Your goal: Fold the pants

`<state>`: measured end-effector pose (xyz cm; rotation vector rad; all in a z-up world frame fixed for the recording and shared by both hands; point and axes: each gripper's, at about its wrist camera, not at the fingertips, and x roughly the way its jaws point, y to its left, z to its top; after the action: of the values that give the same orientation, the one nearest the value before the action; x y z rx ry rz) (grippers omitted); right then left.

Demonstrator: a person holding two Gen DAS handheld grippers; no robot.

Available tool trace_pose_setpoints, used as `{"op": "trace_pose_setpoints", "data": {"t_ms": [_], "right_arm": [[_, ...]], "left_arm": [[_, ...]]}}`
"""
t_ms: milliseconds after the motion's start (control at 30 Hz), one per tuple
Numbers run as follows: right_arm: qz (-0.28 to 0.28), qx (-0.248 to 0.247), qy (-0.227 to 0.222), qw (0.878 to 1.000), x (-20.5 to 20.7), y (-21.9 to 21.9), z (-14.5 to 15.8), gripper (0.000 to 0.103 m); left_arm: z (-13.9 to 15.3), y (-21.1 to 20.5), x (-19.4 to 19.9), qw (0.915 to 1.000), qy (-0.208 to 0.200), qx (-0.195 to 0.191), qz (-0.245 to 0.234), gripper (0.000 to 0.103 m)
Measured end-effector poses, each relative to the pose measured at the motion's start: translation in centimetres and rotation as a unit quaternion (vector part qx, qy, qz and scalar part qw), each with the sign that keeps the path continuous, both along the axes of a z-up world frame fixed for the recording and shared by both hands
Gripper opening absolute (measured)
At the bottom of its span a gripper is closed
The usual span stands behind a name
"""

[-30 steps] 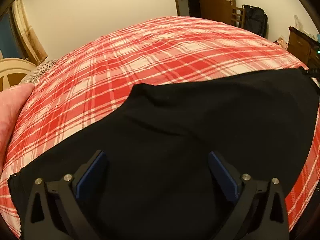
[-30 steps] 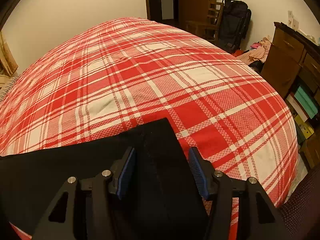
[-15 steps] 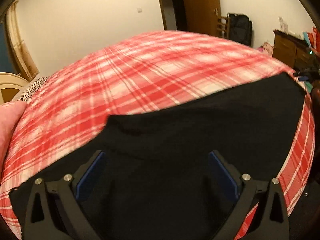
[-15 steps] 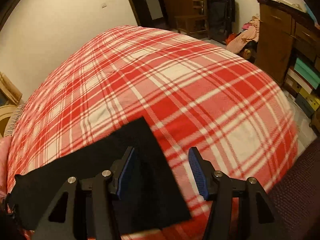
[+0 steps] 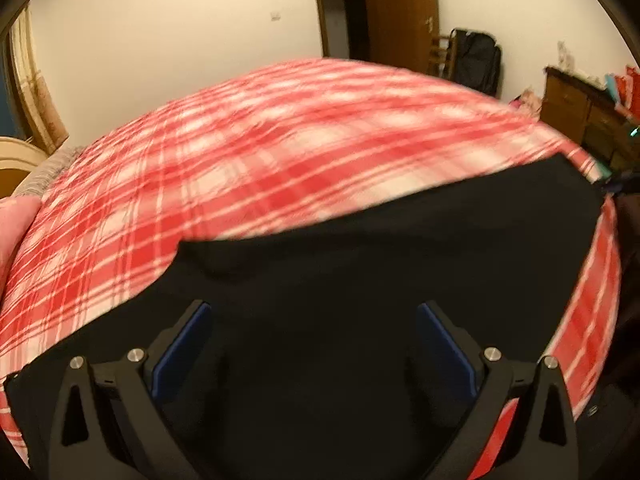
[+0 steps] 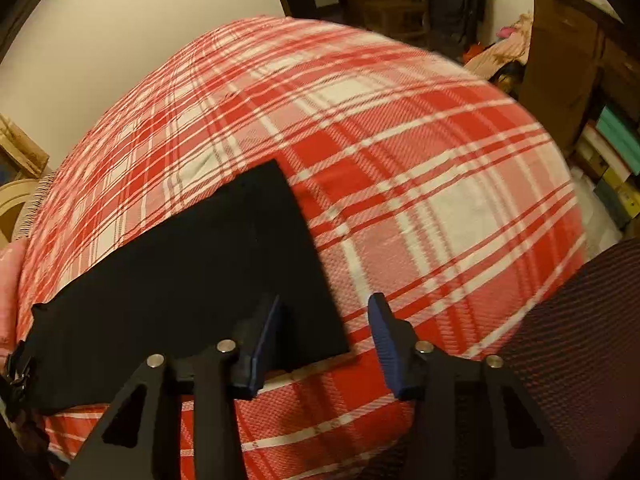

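Observation:
Black pants (image 5: 360,272) lie flat on a red and white plaid bed (image 5: 280,140). In the left wrist view they stretch from the lower left corner to the right edge of the bed. My left gripper (image 5: 312,336) hovers above them, open wide, nothing between its blue pads. In the right wrist view the pants (image 6: 192,264) end in a straight hem near the bed's front edge. My right gripper (image 6: 324,332) stands open above that hem corner, its left finger over the cloth, its right finger over the plaid, holding nothing.
A pink pillow (image 5: 16,224) sits at the bed's left. A wooden dresser (image 6: 568,60) with clothes and boxes stands to the right. Behind the bed are a brown door (image 5: 400,12), a chair and a black bag (image 5: 476,60). A dark maroon surface (image 6: 580,340) fills the lower right.
Both grippers have risen and pulled back from the pants. The right gripper has drifted right, so the hem corner now lies under its left finger. The pants stay flat.

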<state>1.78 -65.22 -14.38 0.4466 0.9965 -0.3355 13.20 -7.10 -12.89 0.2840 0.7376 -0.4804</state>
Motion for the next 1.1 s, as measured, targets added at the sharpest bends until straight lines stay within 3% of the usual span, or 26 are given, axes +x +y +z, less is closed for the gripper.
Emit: {"op": "trace_pose_setpoints", "data": {"t_ms": [133,267,400,500,600,833,967,1033,1067,1100], "right_arm": [[-0.003,0.024,0.001,1.000,0.3,-0.2,-1.2,0.044],[0.009,0.031,-0.013,0.999,0.4,0.0,-1.1,0.028],[0.017,0.035,-0.025,0.999,0.6,0.0,-1.2,0.026],[0.017,0.008,-0.042,0.999,0.3,0.6,-0.5,0.013],[0.037,-0.027,-0.076,0.996,-0.1,2.5,1.4,0.009],[0.091,-0.088,-0.109,0.986,0.5,7.6,3.5,0.007],[0.095,-0.135,-0.089,0.982,1.1,8.3,2.6,0.007],[0.082,-0.125,-0.072,0.986,1.0,6.8,1.7,0.008],[0.067,-0.110,-0.063,0.990,0.8,5.4,1.2,0.014],[0.050,-0.099,-0.057,0.992,0.5,4.1,0.9,0.033]], "left_arm": [[0.6,-3.5,-0.1,0.9988,0.016,-0.032,-0.033,0.103],[0.6,-8.0,-0.1,0.9950,0.030,-0.056,-0.077,0.103],[0.3,-13.2,-0.5,0.9868,0.060,-0.087,-0.123,0.103],[0.4,-16.2,-1.0,0.9806,0.080,-0.098,-0.150,0.102],[0.3,-18.3,-0.7,0.9715,0.114,-0.129,-0.163,0.098],[-0.6,-22.7,1.2,0.9534,0.180,-0.180,-0.162,0.091],[-0.8,-24.5,0.8,0.9531,0.184,-0.173,-0.167,0.091],[-1.0,-24.7,0.4,0.9524,0.186,-0.171,-0.171,0.091],[-1.1,-24.7,0.2,0.9519,0.188,-0.169,-0.174,0.091],[-1.3,-24.8,0.0,0.9518,0.188,-0.165,-0.178,0.091]]}}
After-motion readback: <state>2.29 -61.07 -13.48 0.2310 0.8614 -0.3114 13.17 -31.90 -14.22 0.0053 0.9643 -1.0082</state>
